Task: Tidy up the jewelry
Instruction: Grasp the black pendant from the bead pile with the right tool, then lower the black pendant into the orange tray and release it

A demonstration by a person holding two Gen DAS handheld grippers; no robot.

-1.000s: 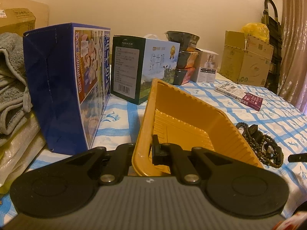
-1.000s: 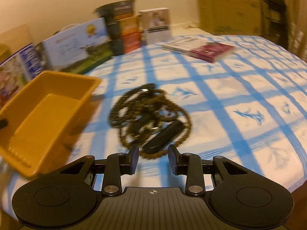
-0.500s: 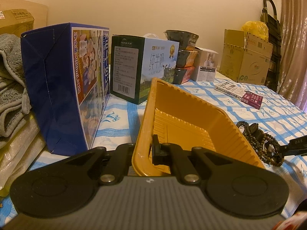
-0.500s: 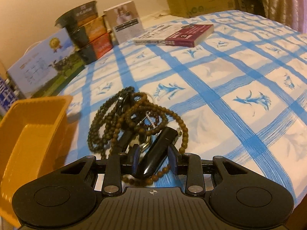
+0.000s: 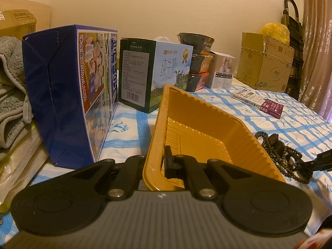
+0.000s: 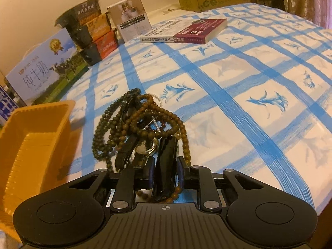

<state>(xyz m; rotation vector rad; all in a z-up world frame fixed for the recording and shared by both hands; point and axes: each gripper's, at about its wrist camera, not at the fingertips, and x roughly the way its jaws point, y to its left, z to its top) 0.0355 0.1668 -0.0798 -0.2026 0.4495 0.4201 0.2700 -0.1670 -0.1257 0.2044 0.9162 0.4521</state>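
Note:
A yellow plastic tray [image 5: 199, 124] stands tilted, its near rim pinched in my left gripper [image 5: 154, 164], which is shut on it. The tray also shows at the left of the right wrist view [image 6: 31, 137]. A tangled pile of dark and brown bead strings [image 6: 143, 122] lies on the blue-checked cloth, right of the tray [image 5: 284, 155]. A glossy black oblong piece [image 6: 166, 161] lies at the near end of the pile. My right gripper [image 6: 166, 171] has closed around this black piece, with beads trailing beneath it.
A blue carton [image 5: 68, 91], a green milk box [image 5: 153, 70], stacked bowls [image 5: 197, 60] and a small white box [image 5: 222, 72] line the back. A book [image 6: 186, 31] lies on the cloth beyond the beads. Towels [image 5: 10, 95] are stacked far left.
My right gripper moved forward onto the bead pile and its jaws narrowed around the black piece. The left gripper and tray stayed still.

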